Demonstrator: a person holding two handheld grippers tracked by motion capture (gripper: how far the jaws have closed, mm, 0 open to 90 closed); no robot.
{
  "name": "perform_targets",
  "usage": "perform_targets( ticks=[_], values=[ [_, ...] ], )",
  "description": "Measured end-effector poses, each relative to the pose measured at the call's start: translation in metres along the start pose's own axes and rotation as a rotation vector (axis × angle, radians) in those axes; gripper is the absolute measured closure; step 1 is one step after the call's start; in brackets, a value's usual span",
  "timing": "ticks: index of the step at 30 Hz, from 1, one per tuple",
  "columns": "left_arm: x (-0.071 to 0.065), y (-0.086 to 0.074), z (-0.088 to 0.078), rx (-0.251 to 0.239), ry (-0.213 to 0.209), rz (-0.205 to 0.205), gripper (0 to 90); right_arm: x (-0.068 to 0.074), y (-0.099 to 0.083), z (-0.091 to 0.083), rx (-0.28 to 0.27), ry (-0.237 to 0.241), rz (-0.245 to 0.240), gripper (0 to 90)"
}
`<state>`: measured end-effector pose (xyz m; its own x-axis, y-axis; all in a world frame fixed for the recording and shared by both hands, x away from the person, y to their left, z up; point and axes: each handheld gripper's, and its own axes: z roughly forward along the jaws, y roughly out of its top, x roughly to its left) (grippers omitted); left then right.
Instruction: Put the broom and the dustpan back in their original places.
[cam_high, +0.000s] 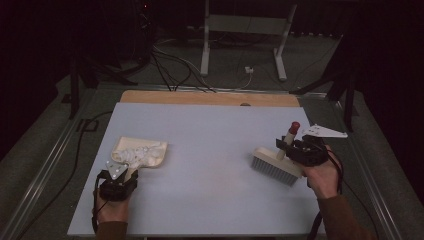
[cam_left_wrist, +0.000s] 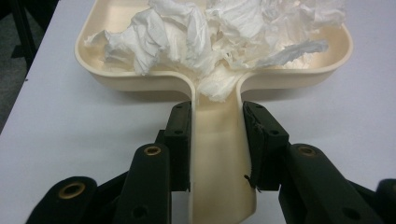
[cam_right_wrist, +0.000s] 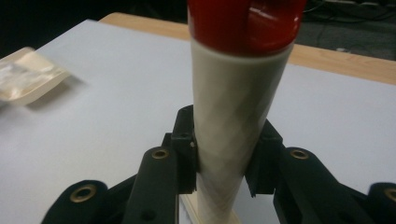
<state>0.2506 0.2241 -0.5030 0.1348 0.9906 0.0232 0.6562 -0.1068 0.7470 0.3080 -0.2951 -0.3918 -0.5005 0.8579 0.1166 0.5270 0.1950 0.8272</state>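
I see a pale blue surface (cam_high: 210, 150) in a dark room, cables (cam_high: 170, 65) on the floor behind. My left gripper (cam_high: 119, 181) clamps the dustpan (cam_high: 142, 150) handle; my right gripper (cam_high: 295, 147) clamps the brush (cam_high: 277, 162) handle.

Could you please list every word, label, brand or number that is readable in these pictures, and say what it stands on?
There is no readable text. The dustpan, the crumpled tissue in it, the brush with its red-tipped handle, and the table all look unmarked.
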Motion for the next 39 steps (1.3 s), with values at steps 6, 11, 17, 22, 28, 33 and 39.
perform_targets(
  ticks=[6, 11, 17, 22, 28, 33, 39],
  values=[
    [-0.001, -0.001, 0.002, 0.006, 0.0, 0.0, 66.4, -0.001, -0.002, -0.01, 0.03, 0.078, -0.038, 69.6],
    [-0.002, -0.002, 0.002, 0.008, 0.003, 0.0, 66.4, -0.002, -0.005, -0.014, 0.08, 0.142, -0.095, 69.6],
    [-0.002, -0.002, 0.003, 0.011, 0.005, -0.001, 66.4, -0.011, -0.007, -0.019, 0.135, 0.209, -0.094, 69.7],
    [-0.002, -0.002, 0.004, 0.015, 0.007, -0.003, 66.4, -0.023, -0.008, -0.018, 0.176, 0.298, -0.063, 69.6],
    [-0.003, -0.002, 0.005, 0.016, 0.007, -0.001, 66.4, -0.039, -0.009, 0.003, 0.206, 0.26, -0.01, 69.0],
    [-0.004, -0.003, 0.006, 0.018, 0.008, -0.001, 66.4, -0.039, -0.009, 0.026, 0.215, 0.13, -0.015, 64.8],
    [-0.006, -0.003, 0.006, 0.019, 0.014, 0.0, 66.4, -0.034, -0.011, 0.054, 0.245, 0.018, -0.073, 60.9]
  ],
)
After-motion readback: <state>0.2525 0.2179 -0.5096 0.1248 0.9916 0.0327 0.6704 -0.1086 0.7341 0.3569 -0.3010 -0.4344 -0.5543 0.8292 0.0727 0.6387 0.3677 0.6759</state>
